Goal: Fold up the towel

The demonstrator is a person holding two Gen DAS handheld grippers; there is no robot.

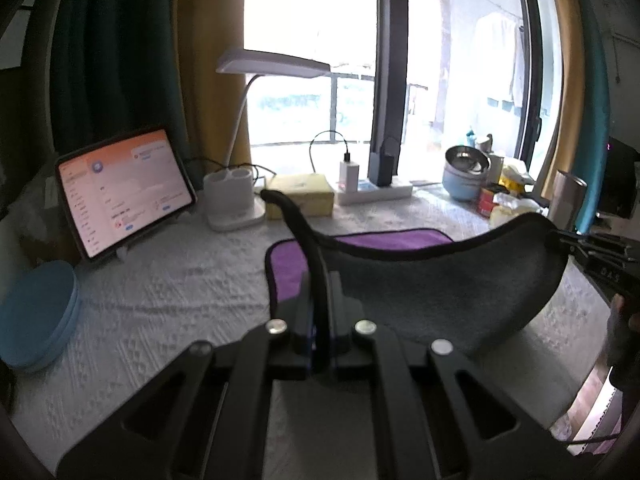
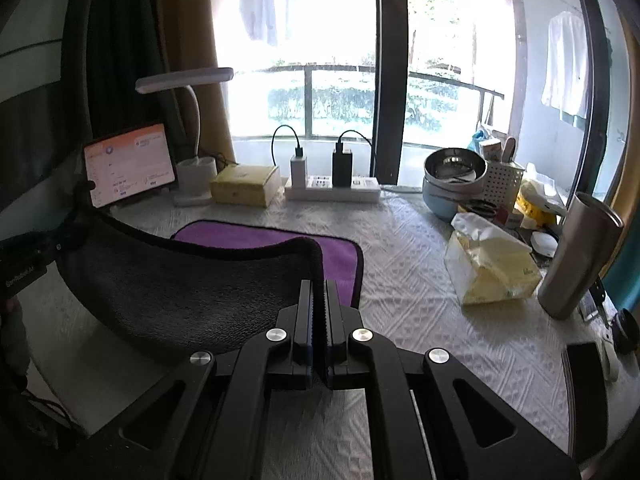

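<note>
A towel, purple on one side and grey on the other with a dark hem, lies on the white quilted table. Its near half is lifted and hangs grey side out (image 1: 440, 292) between both grippers; the far purple half (image 1: 384, 240) rests flat. My left gripper (image 1: 320, 280) is shut on the near left corner. My right gripper (image 2: 318, 292) is shut on the near right corner; the grey sheet (image 2: 192, 288) sags to its left and the purple part (image 2: 256, 240) lies behind. The right gripper also shows at the left wrist view's right edge (image 1: 576, 244).
At the back stand a tablet (image 1: 124, 192), a white desk lamp (image 1: 236, 200), a yellow box (image 1: 300, 196) and a power strip with chargers (image 2: 332, 188). Right side: stacked bowls (image 2: 452, 184), tissue pack (image 2: 492, 268), steel tumbler (image 2: 580, 256). A blue round lid (image 1: 36, 320) lies left.
</note>
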